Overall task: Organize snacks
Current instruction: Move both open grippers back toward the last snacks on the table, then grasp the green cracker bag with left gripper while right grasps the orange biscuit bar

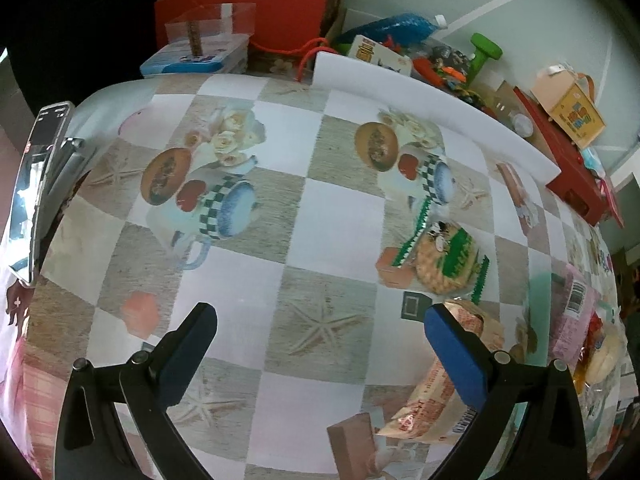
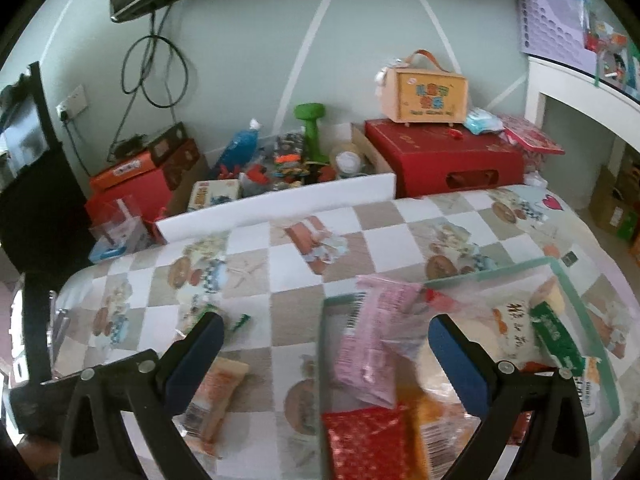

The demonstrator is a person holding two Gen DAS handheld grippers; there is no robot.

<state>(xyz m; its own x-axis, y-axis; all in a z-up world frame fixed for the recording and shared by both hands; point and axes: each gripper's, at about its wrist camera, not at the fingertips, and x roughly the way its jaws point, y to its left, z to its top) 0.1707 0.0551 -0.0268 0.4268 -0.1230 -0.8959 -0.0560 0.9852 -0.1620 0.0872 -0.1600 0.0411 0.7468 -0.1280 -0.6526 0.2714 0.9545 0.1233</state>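
Both grippers hang over a table (image 1: 332,216) with a checked cloth, each with its jaws spread wide and nothing between them.

The left gripper (image 1: 320,344) is above bare cloth. Just by its right finger lies one orange packet (image 1: 440,392), loose on the cloth. Beyond that packet lies one green-edged packet (image 1: 444,260) of round crackers, also loose.

The right gripper (image 2: 326,354) hovers over the near left part of a clear bin (image 2: 576,292) with a pale green rim. In the bin, at least four snacks can be counted: a red packet (image 2: 364,440) nearest, a pink packet (image 2: 376,344) behind it, an orange-yellow one beside the red, and a green-and-white packet (image 2: 556,336) on the right. The blur hides any others. The orange packet lies outside the bin, to its left.

Behind the bin, at the table's far edge, stands one white board (image 2: 280,208). Past the board sit two red boxes (image 2: 444,164), one green dumbbell (image 2: 312,128) and one tan case (image 2: 424,96) on the right red box.
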